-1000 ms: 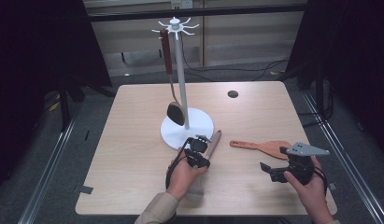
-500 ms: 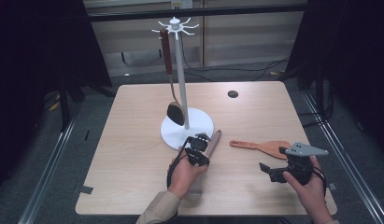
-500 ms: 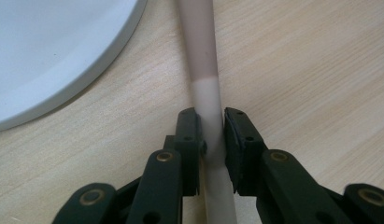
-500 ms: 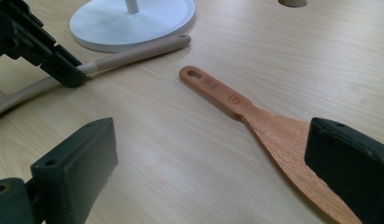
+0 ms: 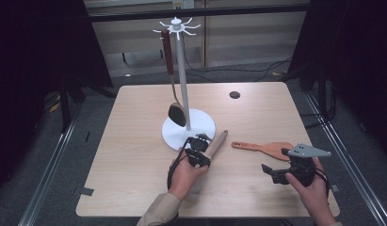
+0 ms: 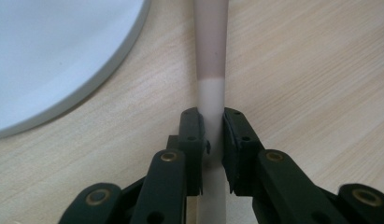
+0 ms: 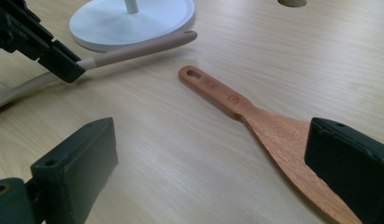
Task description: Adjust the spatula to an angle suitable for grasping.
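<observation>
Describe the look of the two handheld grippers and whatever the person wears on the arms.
Both grippers are black. The left gripper has jointed links with brass-coloured pivot pins and a black cable looping by the hand. The right gripper has blocky black jaws and carries a grey three-cornered plate on top. A tan sleeve covers the left forearm.

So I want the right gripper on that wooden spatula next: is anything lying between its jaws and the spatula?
Nothing visible does. The right gripper has its jaws open, with bare table between them and the wooden spatula.
</observation>
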A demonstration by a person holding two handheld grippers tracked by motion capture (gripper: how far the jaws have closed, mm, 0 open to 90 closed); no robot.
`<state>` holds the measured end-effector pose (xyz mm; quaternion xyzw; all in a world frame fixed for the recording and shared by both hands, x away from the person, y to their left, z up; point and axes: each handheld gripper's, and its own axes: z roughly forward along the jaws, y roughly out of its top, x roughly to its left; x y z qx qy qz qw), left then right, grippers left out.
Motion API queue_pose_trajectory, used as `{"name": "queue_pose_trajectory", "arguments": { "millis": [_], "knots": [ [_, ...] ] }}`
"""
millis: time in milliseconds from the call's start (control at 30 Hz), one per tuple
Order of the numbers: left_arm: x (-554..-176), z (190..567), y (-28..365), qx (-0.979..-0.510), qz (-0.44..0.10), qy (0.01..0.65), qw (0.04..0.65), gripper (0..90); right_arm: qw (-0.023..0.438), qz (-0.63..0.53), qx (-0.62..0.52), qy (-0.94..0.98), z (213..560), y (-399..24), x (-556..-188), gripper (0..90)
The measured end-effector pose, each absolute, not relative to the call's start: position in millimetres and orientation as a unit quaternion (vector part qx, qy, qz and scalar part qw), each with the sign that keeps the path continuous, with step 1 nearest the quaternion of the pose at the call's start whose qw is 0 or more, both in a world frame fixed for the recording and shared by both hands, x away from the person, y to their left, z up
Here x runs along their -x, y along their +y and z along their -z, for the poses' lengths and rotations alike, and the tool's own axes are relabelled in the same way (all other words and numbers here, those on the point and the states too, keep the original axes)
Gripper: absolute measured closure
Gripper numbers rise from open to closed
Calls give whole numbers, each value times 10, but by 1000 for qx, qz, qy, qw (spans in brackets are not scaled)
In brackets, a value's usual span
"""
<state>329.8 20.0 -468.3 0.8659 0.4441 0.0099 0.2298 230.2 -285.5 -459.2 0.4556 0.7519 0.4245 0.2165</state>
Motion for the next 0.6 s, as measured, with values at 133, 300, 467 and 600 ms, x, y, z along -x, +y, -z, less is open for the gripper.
{"name": "queue_pose_trajectory", "arguments": {
  "millis": [133,300,467,600],
  "knots": [
    [-3306,4632,238,-869,-12,435,237,786,217,-424,-456,752,4590,-2854,-2301,17],
    [-3291,4555,273,-859,-24,436,267,787,216,-424,-458,751,4587,-2857,-2298,17],
    [-3286,4501,318,-850,-35,430,302,786,217,-423,-458,751,4589,-2855,-2298,17],
    [-3301,4462,364,-841,-36,436,319,786,218,-424,-455,752,4590,-2856,-2302,17]
  ]
}}
